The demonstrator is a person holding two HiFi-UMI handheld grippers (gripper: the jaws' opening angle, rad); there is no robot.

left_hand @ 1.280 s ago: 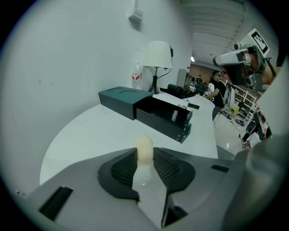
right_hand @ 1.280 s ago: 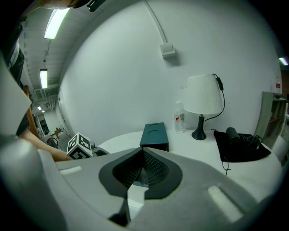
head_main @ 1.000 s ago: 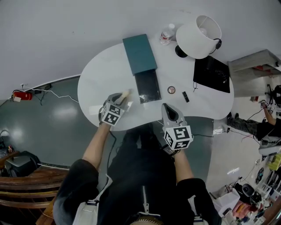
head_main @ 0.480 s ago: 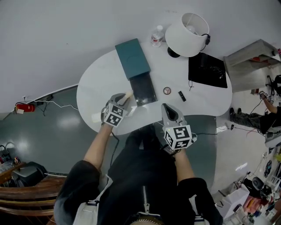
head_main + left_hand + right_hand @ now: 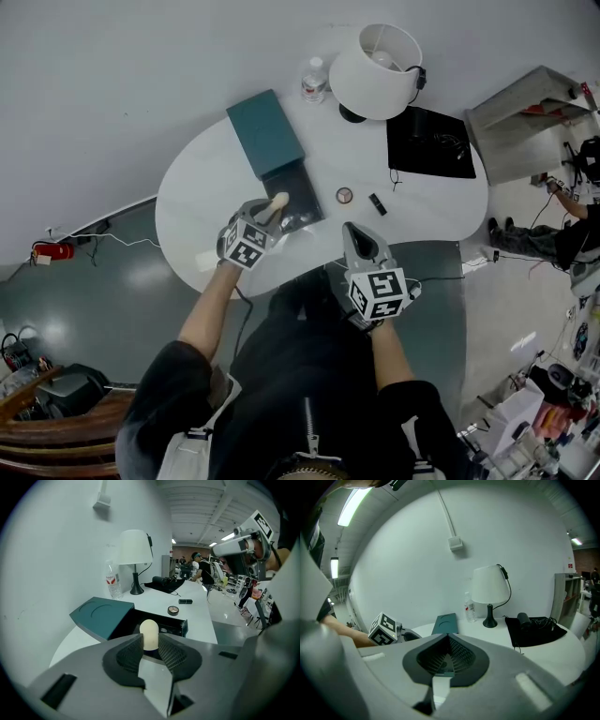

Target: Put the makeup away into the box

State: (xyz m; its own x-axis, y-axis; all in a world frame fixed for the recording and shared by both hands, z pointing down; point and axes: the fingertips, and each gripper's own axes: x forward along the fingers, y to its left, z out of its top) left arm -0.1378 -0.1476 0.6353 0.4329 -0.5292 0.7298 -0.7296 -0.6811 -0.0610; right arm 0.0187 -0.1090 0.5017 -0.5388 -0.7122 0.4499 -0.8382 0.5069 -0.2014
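My left gripper (image 5: 273, 206) is shut on a cream, egg-shaped makeup item (image 5: 149, 633) with a dark base. It hangs over the near left corner of the box's dark open tray (image 5: 302, 186). The teal lid (image 5: 265, 132) lies just behind the tray. In the left gripper view the tray (image 5: 165, 623) and lid (image 5: 100, 613) sit right beyond the jaws. A round compact (image 5: 344, 195) and a small black stick (image 5: 377, 203) lie on the white table right of the box. My right gripper (image 5: 355, 230) hovers at the table's near edge, jaws together with nothing in them (image 5: 449, 636).
A white lamp (image 5: 375, 58) and a water bottle (image 5: 314, 80) stand at the back of the oval table (image 5: 197, 202). A black mat with a dark device (image 5: 431, 141) covers the right end. Grey floor surrounds the table. People stand far off in the left gripper view.
My left gripper carried the cream item right and forward, from beside the tray to over its near corner. The right gripper barely shifted.
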